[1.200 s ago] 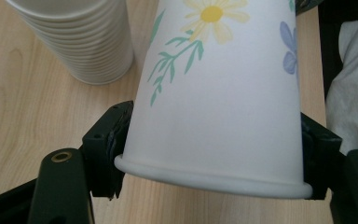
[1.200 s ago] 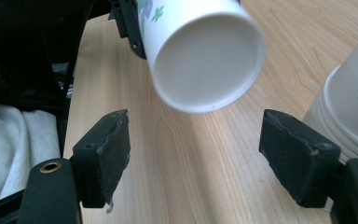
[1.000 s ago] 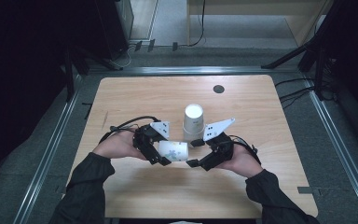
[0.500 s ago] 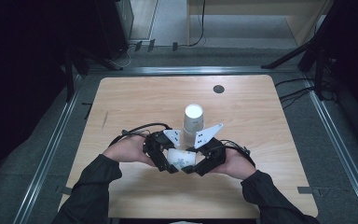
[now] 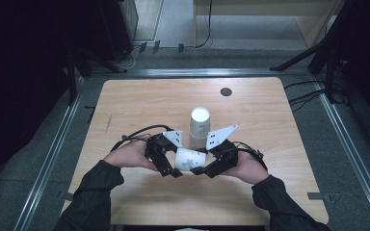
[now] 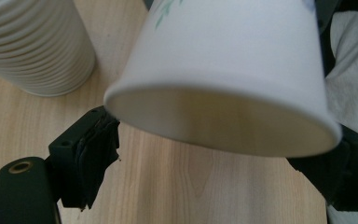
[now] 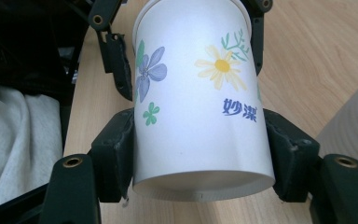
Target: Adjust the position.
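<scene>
A white paper cup printed with flowers lies on its side just above the table, between my two grippers. My right gripper is shut on the paper cup near its base, one pad pressing on each side. My left gripper has just been opening. Its jaws now stand wide around the mouth end of the cup, with the pads off the wall. In the high view the left gripper and the right gripper face each other across the cup.
A tall stack of white cups stands upright right behind the grippers, close to the held cup. The wooden table has a small black round mark at the back. White cloth shows by the left hand.
Both hands have drawn together and slightly nearer the table's front edge. The right jaws have closed on the cup's base end, and the left jaws have spread apart from it.
</scene>
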Tool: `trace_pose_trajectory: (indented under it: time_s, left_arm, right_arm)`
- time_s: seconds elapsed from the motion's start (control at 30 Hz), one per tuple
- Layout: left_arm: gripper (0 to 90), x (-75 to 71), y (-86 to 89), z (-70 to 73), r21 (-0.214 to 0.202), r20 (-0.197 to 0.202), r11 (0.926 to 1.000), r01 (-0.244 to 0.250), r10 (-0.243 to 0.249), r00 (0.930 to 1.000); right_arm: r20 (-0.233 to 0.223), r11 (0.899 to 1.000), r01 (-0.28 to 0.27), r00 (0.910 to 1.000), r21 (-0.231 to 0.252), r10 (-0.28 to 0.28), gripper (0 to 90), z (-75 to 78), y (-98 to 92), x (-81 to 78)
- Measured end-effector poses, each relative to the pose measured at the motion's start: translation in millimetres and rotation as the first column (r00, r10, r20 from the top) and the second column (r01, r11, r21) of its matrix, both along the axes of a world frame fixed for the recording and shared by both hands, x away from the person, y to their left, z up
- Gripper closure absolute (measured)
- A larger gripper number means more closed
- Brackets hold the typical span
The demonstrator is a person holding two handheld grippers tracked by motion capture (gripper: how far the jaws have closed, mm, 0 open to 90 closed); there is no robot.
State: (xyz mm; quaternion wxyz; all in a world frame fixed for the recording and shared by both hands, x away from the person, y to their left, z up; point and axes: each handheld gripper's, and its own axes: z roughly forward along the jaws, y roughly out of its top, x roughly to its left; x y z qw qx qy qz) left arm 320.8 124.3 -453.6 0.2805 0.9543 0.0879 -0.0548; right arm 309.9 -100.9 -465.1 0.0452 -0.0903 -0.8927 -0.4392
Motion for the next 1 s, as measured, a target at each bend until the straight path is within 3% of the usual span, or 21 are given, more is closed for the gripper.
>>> trace_pose_trajectory:
  time_s: [0.27, 0.33, 0.53, 0.63, 0.73, 0.83, 1.0]
  left_arm:
    - [12.6, -3.2, 18.8, 6.4, -0.083, -0.006, 0.9913, -0.102, 0.102, 0.9948]
    - [12.6, -5.7, 24.5, 7.0, -0.120, -0.025, 0.9863, -0.113, 0.111, 0.9935]
    - [12.6, -13.7, 32.2, -0.7, -0.215, -0.080, 0.9600, -0.180, 0.166, 0.9829]
    - [12.8, -17.9, 30.0, -6.5, -0.240, -0.095, 0.9517, -0.192, 0.174, 0.9802]
    - [13.1, -19.2, 25.2, -10.1, -0.249, -0.094, 0.9512, -0.183, 0.164, 0.9820]
    - [13.1, -16.6, 23.2, -10.6, -0.302, -0.121, 0.9352, -0.186, 0.156, 0.9804]
    - [13.2, -13.7, 20.5, -10.4, -0.341, -0.124, 0.9225, -0.181, 0.146, 0.9814]
  right_arm:
    - [-0.002, 0.999, 0.026, 0.9997, 0.044, -0.026, 34.4, 8.1, -10.5, 1.6]
    - [-0.002, 0.998, 0.027, 0.9996, 0.050, -0.027, 34.4, 9.5, -12.4, 1.9]
    - [-0.003, 0.997, 0.028, 0.9996, 0.068, -0.028, 34.4, 13.0, -15.4, 1.7]
    - [-0.004, 0.997, 0.025, 0.9997, 0.074, -0.025, 34.4, 13.3, -15.8, 1.6]
    - [-0.014, 0.997, 0.021, 0.9997, 0.077, -0.020, 34.3, 13.2, -15.0, 1.5]
    - [-0.012, 0.997, 0.012, 0.9999, 0.078, -0.012, 34.3, 12.1, -13.7, 1.5]
    - [-0.032, 0.998, 0.004, 0.9995, 0.068, -0.002, 34.3, 9.5, -11.5, 0.9]
